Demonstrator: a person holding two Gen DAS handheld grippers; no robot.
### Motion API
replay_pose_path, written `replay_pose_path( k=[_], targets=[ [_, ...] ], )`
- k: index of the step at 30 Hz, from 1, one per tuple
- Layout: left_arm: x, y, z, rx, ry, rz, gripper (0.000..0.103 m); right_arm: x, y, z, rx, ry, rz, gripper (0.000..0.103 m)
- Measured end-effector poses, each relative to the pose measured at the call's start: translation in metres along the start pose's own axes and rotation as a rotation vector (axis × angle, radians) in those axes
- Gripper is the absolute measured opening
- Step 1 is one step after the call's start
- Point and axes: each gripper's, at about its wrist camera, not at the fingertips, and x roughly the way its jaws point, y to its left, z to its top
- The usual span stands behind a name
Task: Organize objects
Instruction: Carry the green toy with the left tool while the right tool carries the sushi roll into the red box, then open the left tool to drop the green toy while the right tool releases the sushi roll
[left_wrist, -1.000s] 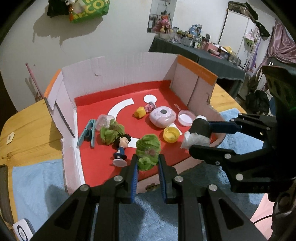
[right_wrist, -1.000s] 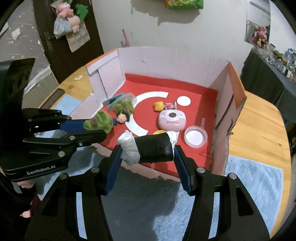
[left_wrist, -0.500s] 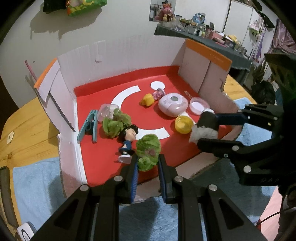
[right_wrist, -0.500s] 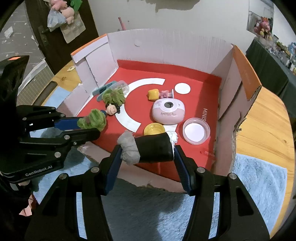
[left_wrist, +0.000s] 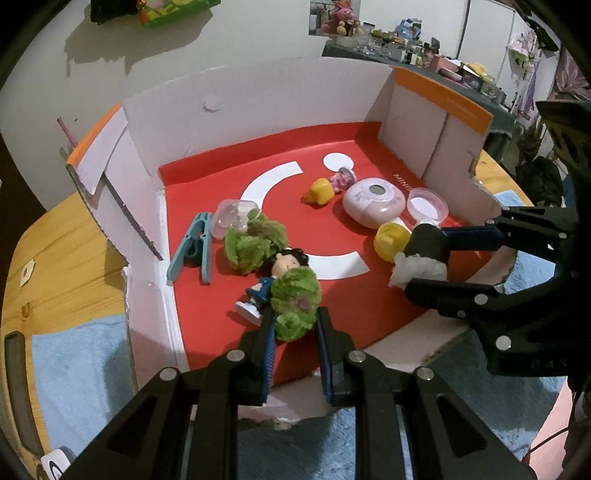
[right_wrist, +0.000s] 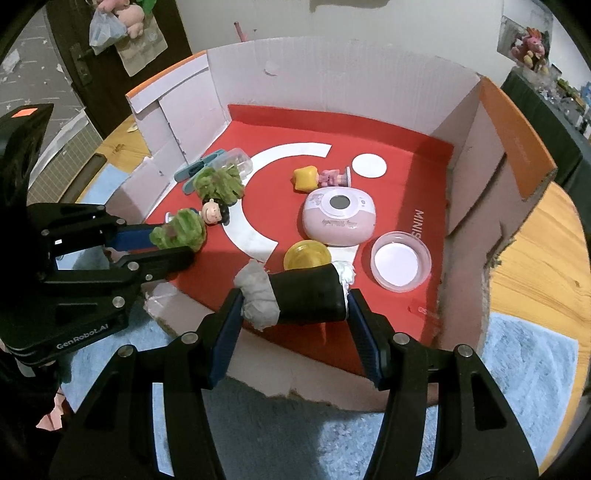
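There are two green lettuce toys (left_wrist: 295, 302) (left_wrist: 255, 242), one doll (left_wrist: 273, 280), one teal clip (left_wrist: 192, 251), one clear case (left_wrist: 232, 218), one pink round device (left_wrist: 373, 201), one clear dish (left_wrist: 426, 205), one yellow cup (left_wrist: 388, 240), one yellow block (left_wrist: 319, 191), one small pink toy (left_wrist: 341, 179), one black roll (right_wrist: 306, 295), one box (left_wrist: 258, 92).

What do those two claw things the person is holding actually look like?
Both are matte black plastic tongs. The left gripper and right gripper each have two angular fingers with triangular cut-outs, silver screw heads and ribbed blue pads. The left one's body carries white lettering, GenRobot.AI.
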Motion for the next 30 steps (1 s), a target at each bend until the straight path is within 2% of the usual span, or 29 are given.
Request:
replay_pose_path(
  k=[18, 30],
  targets=[
    [0.007, 0.009, 0.006, -0.053, -0.019, -0.024, 0.021, 0.011, 0.001, 0.007, 0.018, -0.073, -0.016, 0.055],
    [0.007, 0.009, 0.004, -0.051, -0.025, -0.02, 0.021, 0.018, 0.002, 0.005, 0.007, -0.083, -0.033, 0.055]
  ],
)
